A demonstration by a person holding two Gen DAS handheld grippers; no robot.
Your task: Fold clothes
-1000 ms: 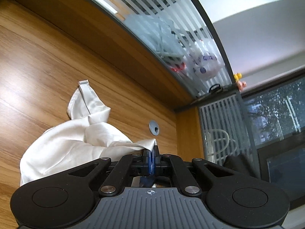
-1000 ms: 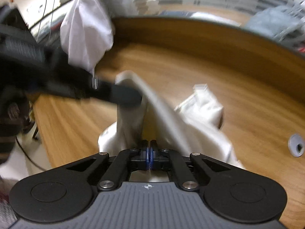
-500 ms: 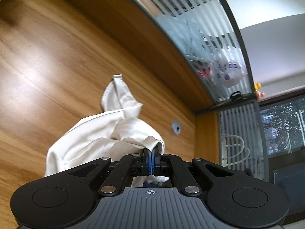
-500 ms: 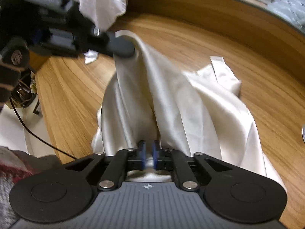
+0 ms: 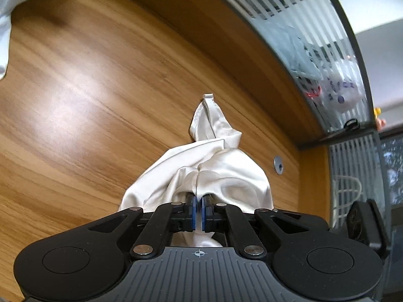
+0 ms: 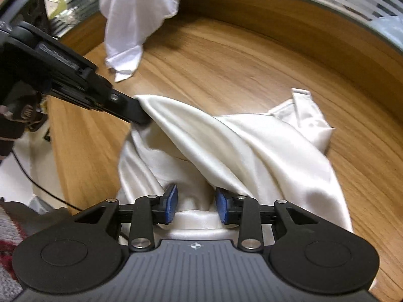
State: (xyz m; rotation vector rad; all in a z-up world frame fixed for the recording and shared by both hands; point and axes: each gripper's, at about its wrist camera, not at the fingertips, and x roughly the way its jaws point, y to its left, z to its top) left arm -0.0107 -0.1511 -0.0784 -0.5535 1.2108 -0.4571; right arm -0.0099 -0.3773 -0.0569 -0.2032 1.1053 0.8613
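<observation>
Cream garment [image 6: 252, 151] heaped mid-table [image 6: 226, 58], laying down for a fold.
Left gripper [image 5: 197, 211] pinched on a fold; right gripper [image 6: 195, 206] jaws just opened, part-wide, cloth loose between. Lower left's corner flat before release, then regrip. Vs a second ago: garment sits lower, right has let go. Second white cloth [image 6: 136, 22] far left.

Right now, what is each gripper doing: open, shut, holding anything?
Left gripper: shut on a fold of the cream garment.
Right gripper: open, jaws have just been opening; the cloth lies between the pads, unpinched.
</observation>
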